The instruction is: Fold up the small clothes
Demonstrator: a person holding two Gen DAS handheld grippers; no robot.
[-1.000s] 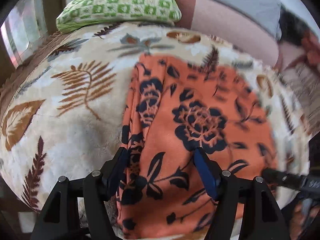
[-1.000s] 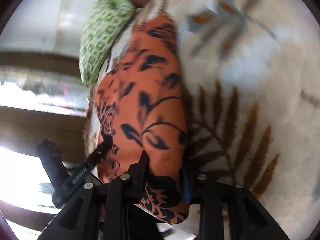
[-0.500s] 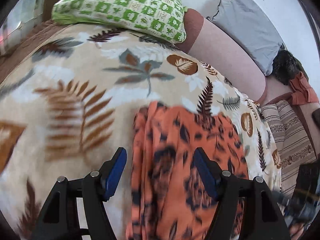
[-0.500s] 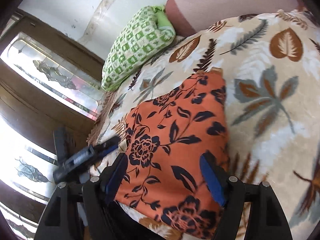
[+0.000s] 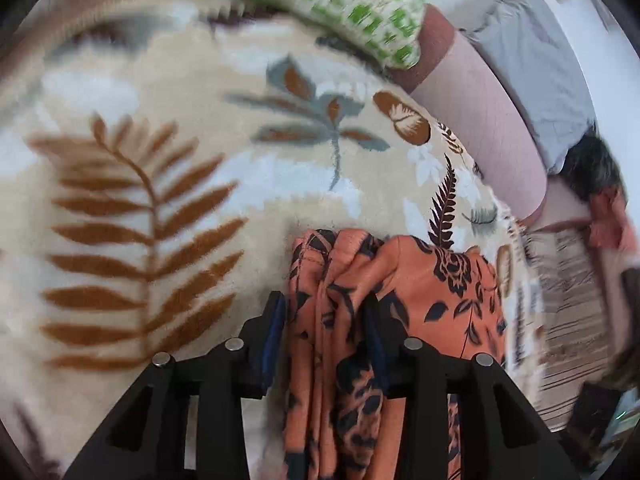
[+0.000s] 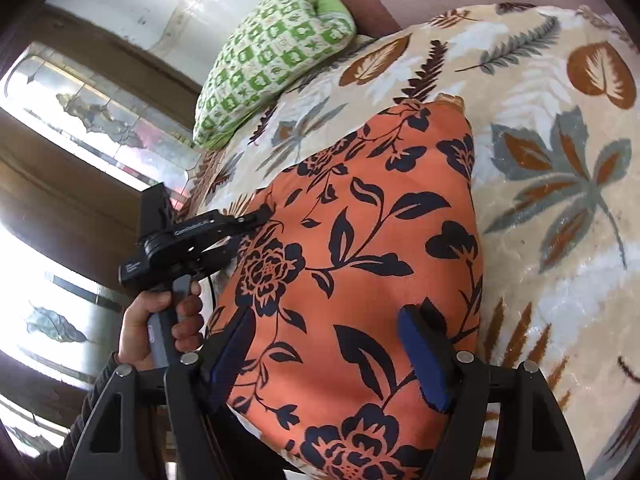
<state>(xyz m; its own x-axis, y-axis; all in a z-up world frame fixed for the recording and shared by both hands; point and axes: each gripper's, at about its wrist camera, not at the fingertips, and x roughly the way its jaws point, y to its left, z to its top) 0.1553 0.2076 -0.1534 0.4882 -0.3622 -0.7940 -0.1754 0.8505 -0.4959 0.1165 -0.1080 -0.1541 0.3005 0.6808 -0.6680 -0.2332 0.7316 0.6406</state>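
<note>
An orange garment with dark blue flowers lies on a leaf-patterned blanket. In the left wrist view its left edge is bunched into folds between my left gripper's narrowed blue-padded fingers, which close on the bunch. In the right wrist view my right gripper is open, its fingers spread wide over the near part of the flat cloth. The left gripper also shows there, held by a hand, its tip at the garment's left edge.
A green checked pillow lies at the far end of the blanket. A pink bolster and grey cushion run along the right. A wooden headboard with glass panels stands at the left.
My left gripper has narrowed from wide open onto the bunched left edge of the garment. My right gripper let go of the cloth a second ago and stays open.
</note>
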